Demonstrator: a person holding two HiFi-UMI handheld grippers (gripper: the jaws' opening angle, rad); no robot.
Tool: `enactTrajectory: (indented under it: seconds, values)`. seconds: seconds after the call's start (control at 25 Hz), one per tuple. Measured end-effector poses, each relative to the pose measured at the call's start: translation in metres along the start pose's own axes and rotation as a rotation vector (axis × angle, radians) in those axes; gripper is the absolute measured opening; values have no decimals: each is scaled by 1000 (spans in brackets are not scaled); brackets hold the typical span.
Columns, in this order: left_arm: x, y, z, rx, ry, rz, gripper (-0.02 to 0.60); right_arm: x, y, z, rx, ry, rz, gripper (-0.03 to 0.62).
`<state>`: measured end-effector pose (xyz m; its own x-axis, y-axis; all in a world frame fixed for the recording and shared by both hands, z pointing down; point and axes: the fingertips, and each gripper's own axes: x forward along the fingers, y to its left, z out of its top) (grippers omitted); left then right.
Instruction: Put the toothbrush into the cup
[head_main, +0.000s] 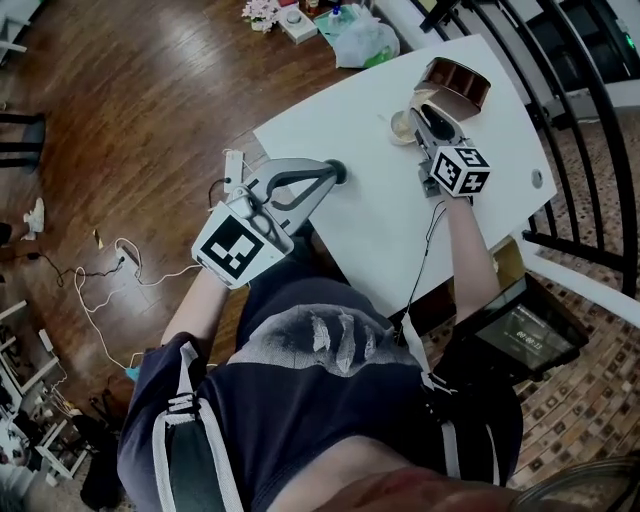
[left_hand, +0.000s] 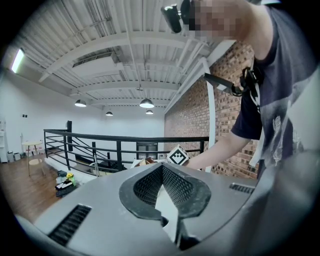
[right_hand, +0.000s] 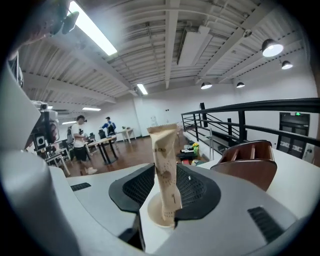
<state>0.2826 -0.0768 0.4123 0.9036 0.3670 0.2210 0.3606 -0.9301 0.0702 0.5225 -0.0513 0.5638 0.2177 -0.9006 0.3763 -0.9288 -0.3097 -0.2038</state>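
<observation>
My right gripper (right_hand: 165, 172) clamps the paper-wrapped toothbrush (right_hand: 164, 150), its foot in the cup (right_hand: 153, 214), which the jaws mostly hide. My left gripper (left_hand: 162, 169) is closed on nothing at the table (head_main: 370, 220) edge.

The right hand-held gripper (head_main: 418, 112) hides most of the cup (head_main: 399, 128); toothbrush (right_hand: 165, 170) wrapper print illegible.

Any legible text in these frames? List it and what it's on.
Nothing can be read for certain.
Wrapped toothbrush: dark print on the paper sleeve, too blurred to read.
Screen beside the table: pale lines of text, too small to read.
Green sign above the far doorway: too small to read.
</observation>
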Motion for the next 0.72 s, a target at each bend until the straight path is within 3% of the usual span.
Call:
enactTrajectory:
  seconds: [0.12, 0.36, 0.72]
  values:
    - [-6, -3, 4, 5, -21, 6, -17, -2, 6, -10, -28, 51, 9, 114]
    - [-13, -8, -1, 13, -6, 29, -17, -9, 3, -11, -22, 54, -1, 114]
    - [-7, -17, 5, 44, 1, 46, -17, -38, 13, 15, -6, -29, 36, 114]
